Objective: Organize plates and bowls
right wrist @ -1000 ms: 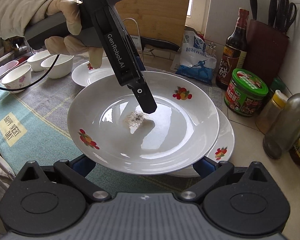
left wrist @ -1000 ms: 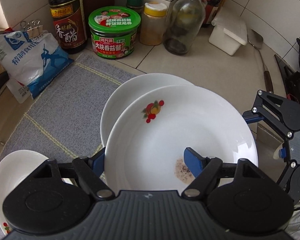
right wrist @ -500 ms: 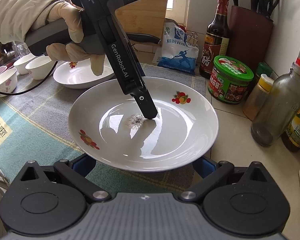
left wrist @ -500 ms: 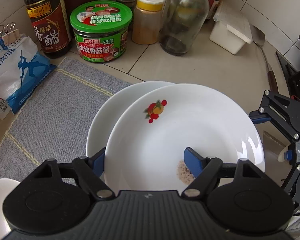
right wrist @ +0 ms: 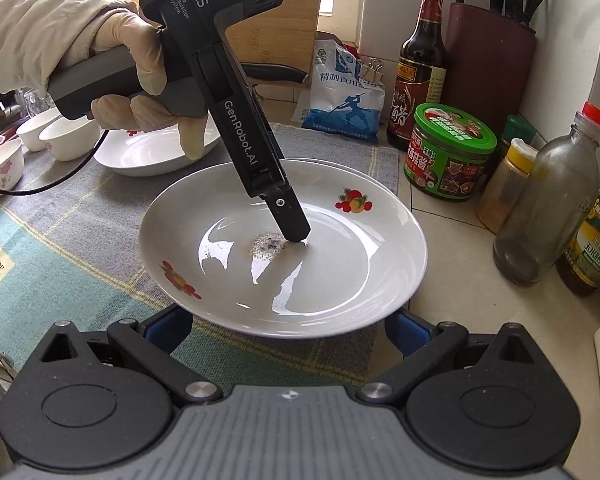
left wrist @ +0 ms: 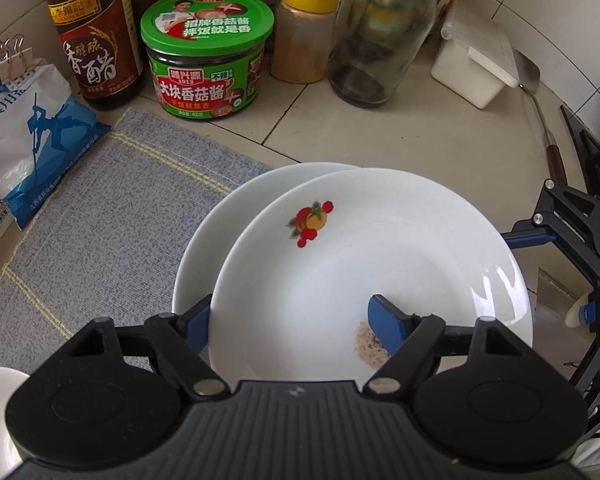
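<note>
1. The left gripper (left wrist: 288,320) holds the upper plate (left wrist: 372,264) by its rim: one blue finger (left wrist: 384,326) lies inside the dish beside a patch of dark residue, and the other sits outside and under the rim.
2. The right gripper (right wrist: 288,324) stands wide, its blue pads on either side of the plate's near edge; whether they touch it I cannot tell.
3. The held plate sits over a second plate (left wrist: 208,248), offset toward the worktop's tiled edge, at the corner of the grey mat (left wrist: 100,208).
4. Progress, as I judge it: stacking is under way, not finished. The upper plate is not yet centred or released. A third plate (right wrist: 148,152) and several small bowls (right wrist: 66,138) remain loose toward the mat's far left.
5. The left wrist view alone shows the second plate under the held one. Only the right wrist view shows the gloved hand (right wrist: 140,76), the bowls, the third plate and the knife block (right wrist: 488,60).
</note>
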Demonstrator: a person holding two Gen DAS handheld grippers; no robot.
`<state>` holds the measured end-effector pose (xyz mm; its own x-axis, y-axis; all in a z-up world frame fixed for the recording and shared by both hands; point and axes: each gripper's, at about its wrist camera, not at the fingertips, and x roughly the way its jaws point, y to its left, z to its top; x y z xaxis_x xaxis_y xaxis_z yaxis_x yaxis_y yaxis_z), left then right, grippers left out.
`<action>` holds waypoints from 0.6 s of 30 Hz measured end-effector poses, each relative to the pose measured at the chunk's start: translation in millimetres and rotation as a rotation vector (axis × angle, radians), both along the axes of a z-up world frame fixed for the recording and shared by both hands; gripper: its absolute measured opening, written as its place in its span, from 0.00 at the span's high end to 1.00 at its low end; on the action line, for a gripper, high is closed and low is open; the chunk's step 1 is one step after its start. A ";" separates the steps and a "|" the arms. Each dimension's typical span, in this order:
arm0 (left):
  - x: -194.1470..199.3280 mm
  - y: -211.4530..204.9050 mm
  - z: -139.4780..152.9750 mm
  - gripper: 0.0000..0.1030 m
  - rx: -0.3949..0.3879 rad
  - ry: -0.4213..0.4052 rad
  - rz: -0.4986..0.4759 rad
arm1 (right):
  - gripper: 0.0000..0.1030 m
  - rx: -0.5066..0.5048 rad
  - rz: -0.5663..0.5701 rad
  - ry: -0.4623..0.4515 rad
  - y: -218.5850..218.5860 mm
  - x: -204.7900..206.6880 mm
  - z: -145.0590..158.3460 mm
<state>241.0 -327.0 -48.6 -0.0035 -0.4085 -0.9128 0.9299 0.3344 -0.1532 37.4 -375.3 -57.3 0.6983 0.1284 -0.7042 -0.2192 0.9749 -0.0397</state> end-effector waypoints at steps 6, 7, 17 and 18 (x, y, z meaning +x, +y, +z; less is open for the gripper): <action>-2.3 -3.2 1.4 0.23 0.005 -0.031 -0.020 | 0.00 -0.006 -0.008 -0.003 1.5 0.2 -0.3; -3.2 -4.0 1.6 0.23 0.007 -0.041 -0.027 | 0.00 -0.007 -0.010 -0.005 2.0 -0.1 -0.5; -3.7 -6.0 2.7 0.23 0.016 -0.054 -0.043 | 0.00 -0.014 -0.013 -0.008 2.9 -1.9 0.9; -3.2 -5.5 3.1 0.23 0.015 -0.053 -0.043 | 0.00 -0.015 -0.013 -0.008 3.0 -1.8 1.1</action>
<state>237.8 -332.5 -45.5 0.0277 -0.3952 -0.9182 0.9501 0.2960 -0.0987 35.6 -372.2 -56.2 0.7052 0.1090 -0.7006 -0.2061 0.9770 -0.0555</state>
